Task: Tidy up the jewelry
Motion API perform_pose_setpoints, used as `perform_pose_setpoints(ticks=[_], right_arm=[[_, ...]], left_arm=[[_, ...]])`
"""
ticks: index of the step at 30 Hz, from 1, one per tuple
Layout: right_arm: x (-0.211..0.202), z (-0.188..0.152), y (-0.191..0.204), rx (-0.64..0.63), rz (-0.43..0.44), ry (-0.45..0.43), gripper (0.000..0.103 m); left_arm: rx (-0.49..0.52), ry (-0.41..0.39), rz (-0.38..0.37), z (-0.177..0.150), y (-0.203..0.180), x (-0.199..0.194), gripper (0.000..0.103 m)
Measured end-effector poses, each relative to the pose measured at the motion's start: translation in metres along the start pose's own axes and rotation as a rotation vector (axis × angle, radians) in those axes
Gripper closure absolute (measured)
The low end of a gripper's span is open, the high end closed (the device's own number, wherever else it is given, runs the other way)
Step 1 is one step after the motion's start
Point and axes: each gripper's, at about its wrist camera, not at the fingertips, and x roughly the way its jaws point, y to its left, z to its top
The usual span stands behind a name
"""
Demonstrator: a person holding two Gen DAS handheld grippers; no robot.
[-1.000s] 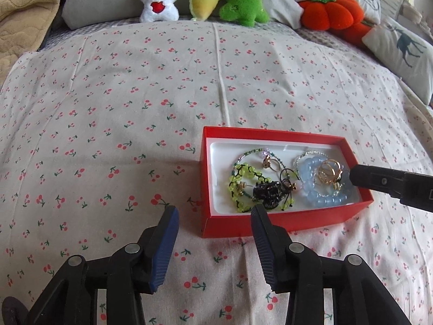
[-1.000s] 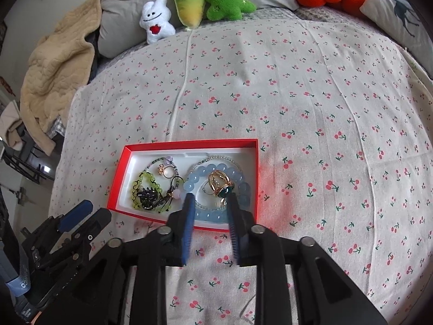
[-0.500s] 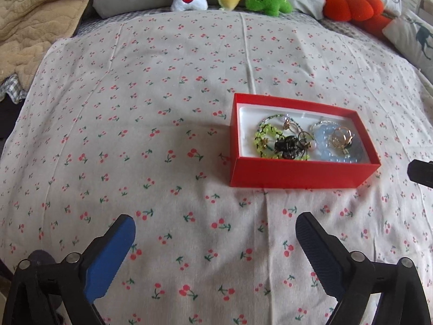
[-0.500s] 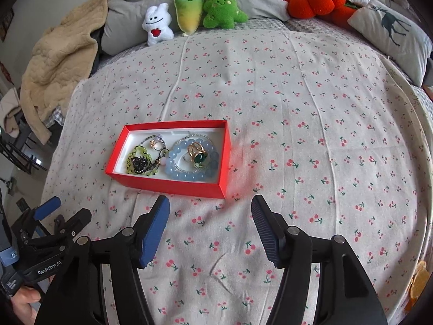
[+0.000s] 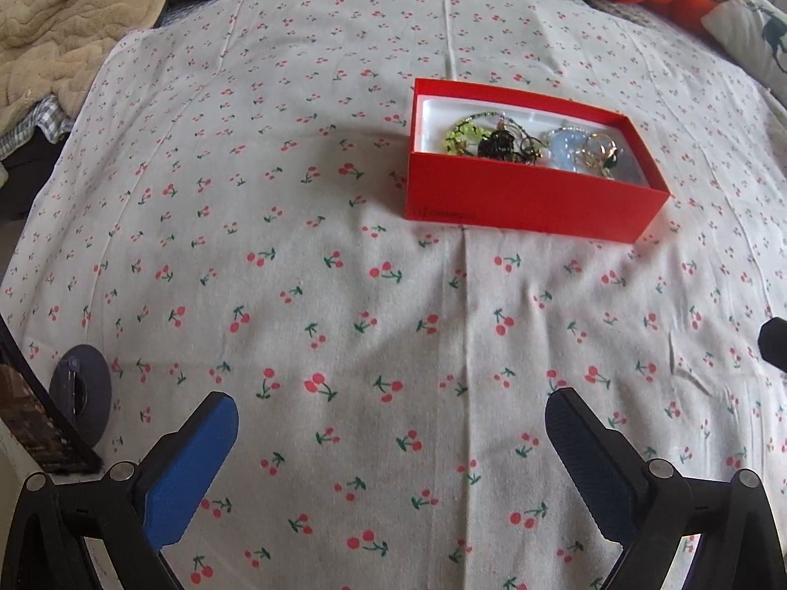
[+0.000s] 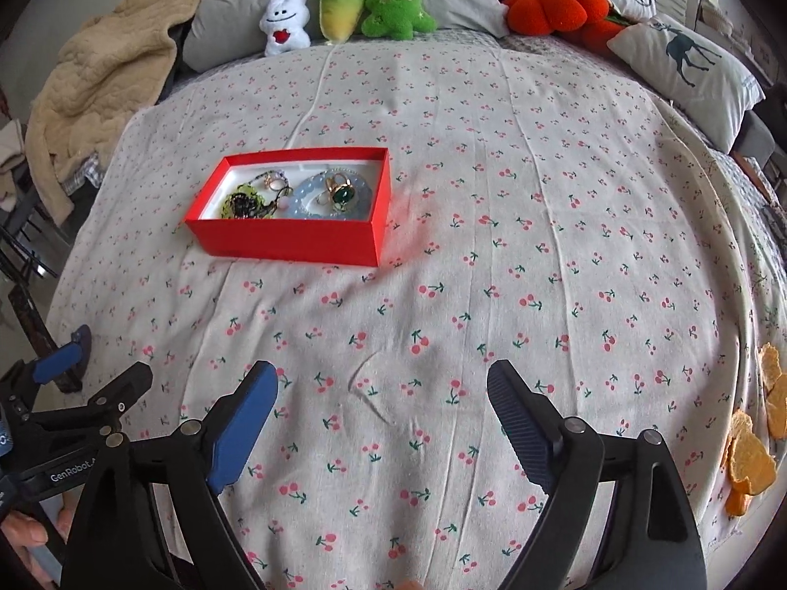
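Both grippers, left [image 5: 391, 435] and right [image 6: 382, 405], jaws wide, low over bedspread [image 6: 492, 295].

Red box [image 6: 290, 241]; cherry-print sheet [image 6: 492, 295]

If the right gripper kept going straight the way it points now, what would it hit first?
Probably only the cherry-print bedspread: the open right gripper aims just right of the red jewelry box, though depth is unclear.

The bedsheet [image 6: 492, 255] is matt woven cloth, lightly creased. The box [image 6: 290, 241] looks like smooth, matt red card with a glossy white lining. The rings [image 6: 339, 189] inside gleam like polished metal; the pale blue beads [image 6: 305, 196] look glassy. The blanket [image 6: 103, 78] is quilted, soft cloth, and the toys [image 6: 344, 5] are fuzzy plush.
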Motion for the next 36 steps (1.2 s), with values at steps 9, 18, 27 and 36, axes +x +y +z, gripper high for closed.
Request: perform_pose_setpoints(ticks=[9, 18, 27, 36], right_arm=[[-0.002, -0.008, 0.012, -0.040, -0.009, -0.004, 0.014], [0.000, -0.007, 0.012, -0.033, -0.017, 0.003, 0.014], [0.001, -0.007, 0.014, -0.034, -0.019, 0.003, 0.014], [0.000, -0.006, 0.011, -0.020, -0.016, 0.002, 0.014]], left_arm=[[0.003, 0.002, 0.018, -0.008, -0.004, -0.005, 0.000], [0.001, 0.006, 0.023, -0.006, -0.005, -0.002, 0.000], [0.015, 0.006, 0.027, -0.005, -0.009, -0.001, 0.000], [0.020, 0.010, 0.022, -0.006, -0.011, -0.003, 0.000]])
